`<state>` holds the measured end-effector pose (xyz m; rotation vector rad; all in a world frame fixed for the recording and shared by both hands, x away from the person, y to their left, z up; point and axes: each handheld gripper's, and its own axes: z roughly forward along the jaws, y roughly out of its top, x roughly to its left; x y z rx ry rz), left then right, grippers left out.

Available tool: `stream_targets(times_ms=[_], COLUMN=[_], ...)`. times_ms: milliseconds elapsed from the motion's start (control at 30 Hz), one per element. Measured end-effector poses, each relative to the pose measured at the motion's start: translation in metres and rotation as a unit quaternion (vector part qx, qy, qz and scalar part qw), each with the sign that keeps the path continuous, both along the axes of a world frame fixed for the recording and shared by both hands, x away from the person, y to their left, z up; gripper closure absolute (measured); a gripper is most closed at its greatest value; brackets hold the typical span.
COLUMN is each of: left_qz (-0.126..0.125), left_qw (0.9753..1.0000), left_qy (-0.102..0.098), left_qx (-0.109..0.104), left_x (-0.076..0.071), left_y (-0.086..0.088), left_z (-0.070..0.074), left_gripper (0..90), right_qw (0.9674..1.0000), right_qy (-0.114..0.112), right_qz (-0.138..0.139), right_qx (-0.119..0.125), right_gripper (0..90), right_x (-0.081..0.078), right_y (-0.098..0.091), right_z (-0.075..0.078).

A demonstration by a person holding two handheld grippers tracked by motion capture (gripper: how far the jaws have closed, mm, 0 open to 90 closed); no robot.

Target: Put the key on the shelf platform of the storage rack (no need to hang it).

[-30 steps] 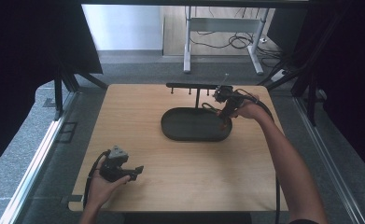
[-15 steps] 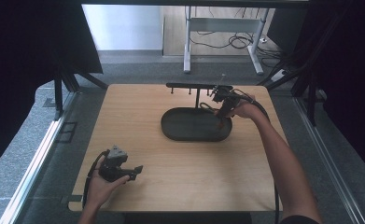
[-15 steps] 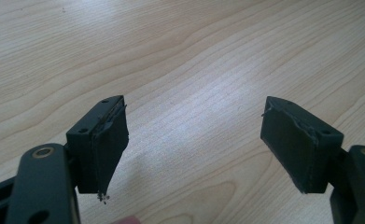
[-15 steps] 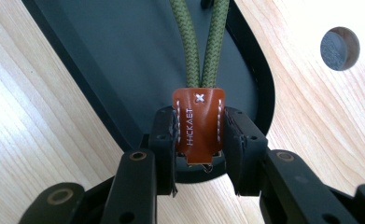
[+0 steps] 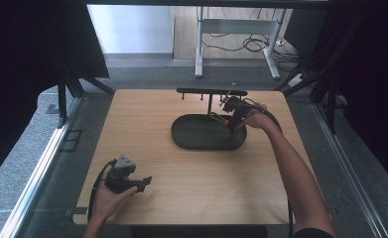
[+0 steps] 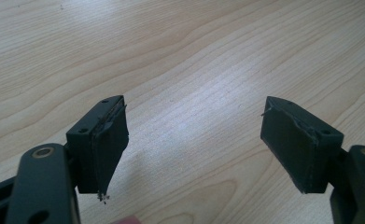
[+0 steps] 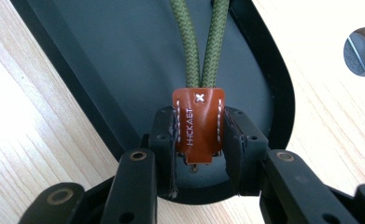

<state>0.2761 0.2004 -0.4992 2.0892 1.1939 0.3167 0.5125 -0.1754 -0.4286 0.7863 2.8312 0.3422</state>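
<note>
A brown leather tab [image 7: 198, 125] joins two strands of olive green cord [image 7: 200, 44]; my right gripper [image 7: 200, 140] is shut on the tab. It hangs above the right end of a dark oval tray [image 7: 101, 60]. In the high view the right gripper [image 5: 232, 119] is over the tray's [image 5: 191, 144] right end, with the cord [image 5: 216, 117] trailing left of it. My left gripper [image 5: 143, 182] rests near the table's front left, held in a hand. Its jaws stand wide apart over bare wood, left gripper [image 6: 189, 149] holding nothing.
A black rack [image 5: 209, 93] with small pegs stands on a post just behind the tray. Its round base [image 7: 363, 50] lies right of the tray. Light wooden tabletop [image 5: 147, 124] stretches between the two grippers. Beyond the far edge are a desk frame and cables on the floor.
The right hand and gripper have shifted slightly left and nearer, over the tray's right end. The left gripper has stayed put.
</note>
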Motion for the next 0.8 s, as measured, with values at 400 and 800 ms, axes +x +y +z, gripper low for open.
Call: stream_targets(times_ms=[400,800], left_qz=[0.002,0.002], left_qw=[1.0,1.0], left_qy=[-0.001,-0.001], left_qx=[-0.001,0.0], left_x=[0.0,0.0], left_y=[0.002,0.003], left_z=[0.001,0.0], left_gripper=[23.3,23.3], right_qw=[0.9999,0.9999], right_qy=[0.003,0.002], right_qz=[0.011,0.009], right_qx=[-0.004,0.007], right_gripper=[66.5,66.2], right_x=[-0.002,-0.005], right_y=[0.005,0.005], right_z=[-0.007,-0.022])
